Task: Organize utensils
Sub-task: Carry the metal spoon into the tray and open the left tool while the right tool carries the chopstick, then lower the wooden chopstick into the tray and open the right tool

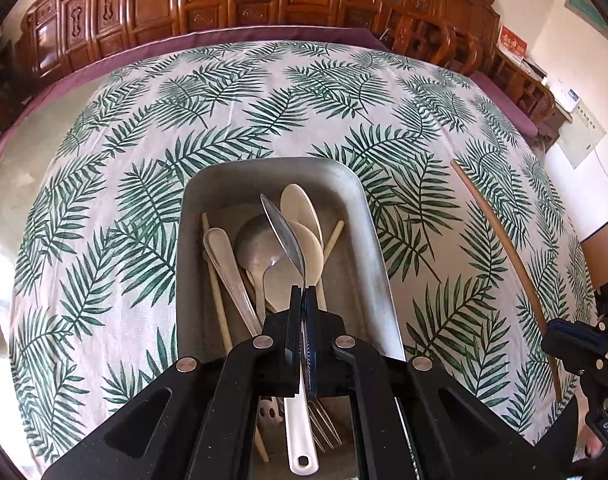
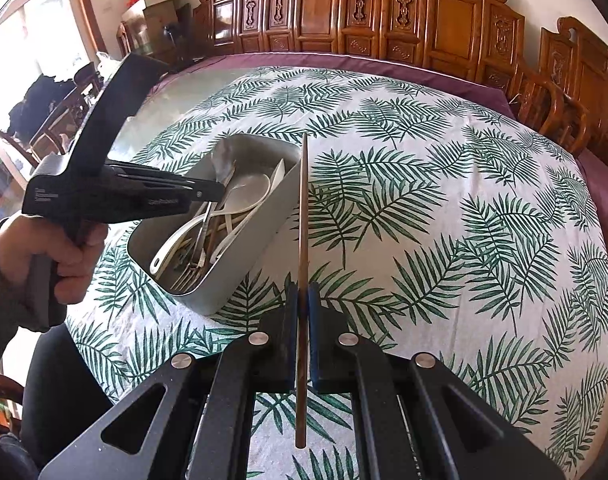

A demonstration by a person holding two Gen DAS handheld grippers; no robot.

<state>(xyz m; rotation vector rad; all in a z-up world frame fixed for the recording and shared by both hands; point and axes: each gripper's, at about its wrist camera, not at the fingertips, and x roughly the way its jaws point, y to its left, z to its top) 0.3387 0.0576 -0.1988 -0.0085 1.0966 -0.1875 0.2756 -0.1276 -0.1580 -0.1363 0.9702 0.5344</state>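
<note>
With a metal spoon (image 1: 281, 232) pinched by the left hand-held gripper (image 1: 303, 300) over the tray (image 1: 360, 200) and a chopstick (image 2: 302, 216) clamped by the right hand-held gripper (image 2: 302, 300) beside it, either could be dropped onto the tabletop (image 2: 444, 220) if tilted.

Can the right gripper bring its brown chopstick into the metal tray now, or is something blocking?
Probably yes: the right gripper holds the brown chopstick beside the metal tray, though the left gripper hovers over it.

Tray (image 1: 368, 216): dull grey metal, matt and scuffed. Spoon (image 1: 281, 228): polished steel, glossy; chopstick (image 2: 302, 216): brown wood, smooth. Cloth (image 1: 123, 184) over the bench: woven fabric, matt, leaf-printed; cabinets (image 2: 384, 8): carved wood, varnished.
</note>
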